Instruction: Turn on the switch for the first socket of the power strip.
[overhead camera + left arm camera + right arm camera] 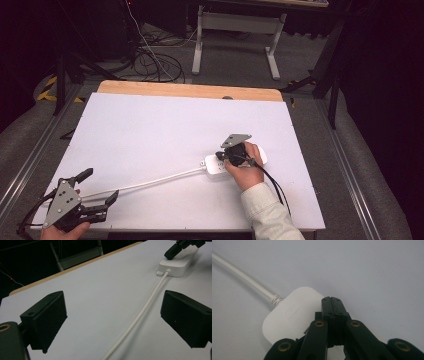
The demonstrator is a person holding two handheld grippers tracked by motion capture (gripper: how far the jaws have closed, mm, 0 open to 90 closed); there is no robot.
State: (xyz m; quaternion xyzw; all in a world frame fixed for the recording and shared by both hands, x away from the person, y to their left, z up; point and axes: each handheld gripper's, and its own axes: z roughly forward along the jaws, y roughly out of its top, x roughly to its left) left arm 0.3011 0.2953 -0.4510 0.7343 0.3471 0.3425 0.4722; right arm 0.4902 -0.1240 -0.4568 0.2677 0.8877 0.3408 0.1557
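Note:
A white power strip (213, 165) lies on the white table top (150, 125), right of centre. Its white cable (150, 182) runs left toward the near left corner. My right gripper (223, 155) is shut, its closed tips resting on top of the strip; the hand hides the strip's middle. In the right gripper view the shut jaws (331, 300) meet over the strip's rounded end (289, 317), beside the cable (244, 278) exit. My left gripper (102, 184) stands open at the near left, with the cable (142, 312) passing between its wide-apart jaws (113, 302) without touching them. The strip (175, 265) lies farther off.
A wooden strip (190, 90) borders the table's far edge. Beyond it on the floor stand a white desk frame (235, 30) and a tangle of cables (150, 60). Dark stands flank the table on both sides.

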